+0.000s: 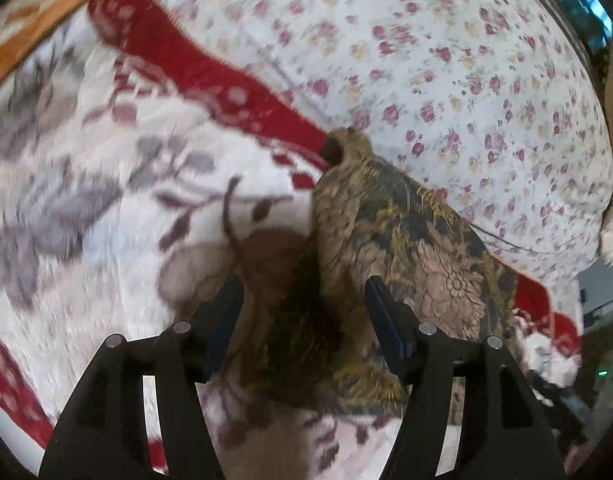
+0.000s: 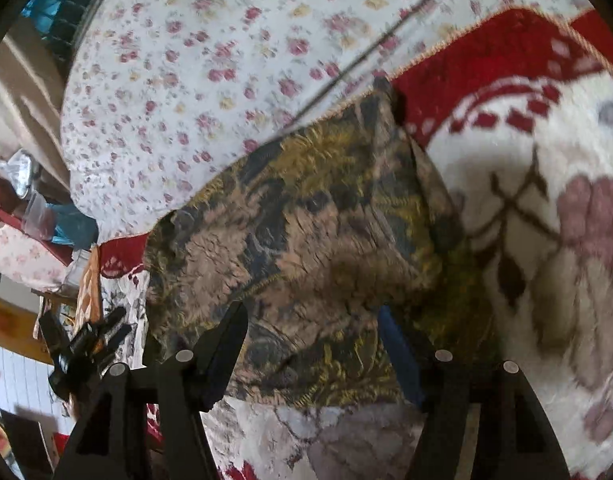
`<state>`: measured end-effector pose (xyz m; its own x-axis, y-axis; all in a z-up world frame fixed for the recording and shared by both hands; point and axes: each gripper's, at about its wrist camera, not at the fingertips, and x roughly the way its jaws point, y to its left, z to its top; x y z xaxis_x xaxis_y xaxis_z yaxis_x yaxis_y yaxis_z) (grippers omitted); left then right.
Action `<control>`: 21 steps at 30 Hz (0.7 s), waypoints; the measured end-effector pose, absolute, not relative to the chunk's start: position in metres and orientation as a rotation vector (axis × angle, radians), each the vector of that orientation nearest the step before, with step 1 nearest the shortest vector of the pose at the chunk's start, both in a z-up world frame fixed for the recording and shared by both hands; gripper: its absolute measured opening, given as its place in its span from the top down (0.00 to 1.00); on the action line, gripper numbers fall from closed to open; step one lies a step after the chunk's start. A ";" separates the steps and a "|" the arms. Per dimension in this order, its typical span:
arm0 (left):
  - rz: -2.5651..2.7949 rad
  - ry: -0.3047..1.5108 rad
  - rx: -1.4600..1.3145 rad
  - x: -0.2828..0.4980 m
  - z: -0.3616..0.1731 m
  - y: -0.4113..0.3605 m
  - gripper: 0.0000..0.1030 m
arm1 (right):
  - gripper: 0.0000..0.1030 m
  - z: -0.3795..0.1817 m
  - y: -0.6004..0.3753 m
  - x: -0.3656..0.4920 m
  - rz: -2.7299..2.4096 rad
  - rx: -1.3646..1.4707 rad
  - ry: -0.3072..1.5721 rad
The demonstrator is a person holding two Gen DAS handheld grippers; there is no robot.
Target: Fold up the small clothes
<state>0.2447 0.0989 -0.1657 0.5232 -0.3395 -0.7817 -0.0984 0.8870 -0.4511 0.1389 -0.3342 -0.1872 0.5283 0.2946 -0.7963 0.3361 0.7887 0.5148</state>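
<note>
A small brown and olive floral garment lies bunched on a white and red fleece blanket. In the left wrist view my left gripper is open, its fingers standing either side of the garment's near left part, just above it. In the right wrist view the same garment lies flatter and fills the middle. My right gripper is open over its near edge, with cloth showing between the fingers. Neither gripper holds anything. Both views are blurred by motion.
A white sheet with small pink flowers covers the bed beyond the blanket. A dark cord crosses the sheet. An orange cloth lies at the far left. Clutter and a black tool sit off the bed's left side.
</note>
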 end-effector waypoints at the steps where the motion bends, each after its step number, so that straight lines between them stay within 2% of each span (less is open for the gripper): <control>1: -0.155 1.035 -0.508 0.243 -0.169 0.102 0.39 | 0.36 -0.191 -0.336 0.140 -0.036 0.702 1.049; 4: -0.202 1.040 -0.529 0.241 -0.169 0.095 0.39 | 0.39 -0.201 -0.346 0.140 -0.037 0.770 1.060; 10: -0.295 1.078 -0.356 0.242 -0.167 0.039 0.39 | 0.39 -0.209 -0.368 0.137 -0.065 0.831 1.054; 11: -0.299 1.102 -0.340 0.244 -0.171 0.033 0.39 | 0.41 -0.213 -0.370 0.138 -0.063 0.844 1.061; 13: -0.311 1.175 -0.299 0.248 -0.184 0.019 0.49 | 0.46 -0.216 -0.375 0.139 -0.079 0.860 1.067; 15: -0.302 1.192 -0.287 0.252 -0.190 0.015 0.49 | 0.48 -0.218 -0.379 0.141 -0.073 0.884 1.058; 17: -0.294 1.183 -0.328 0.257 -0.190 0.018 0.50 | 0.58 -0.220 -0.380 0.146 -0.092 0.868 1.067; 18: -0.289 1.185 -0.364 0.260 -0.192 0.022 0.53 | 0.63 -0.220 -0.379 0.147 -0.109 0.849 1.075; 20: -0.257 1.182 -0.402 0.265 -0.193 0.028 0.72 | 0.85 -0.218 -0.379 0.149 -0.144 0.804 1.082; 21: -0.241 1.177 -0.396 0.266 -0.193 0.030 0.90 | 0.91 -0.216 -0.380 0.147 -0.149 0.797 1.076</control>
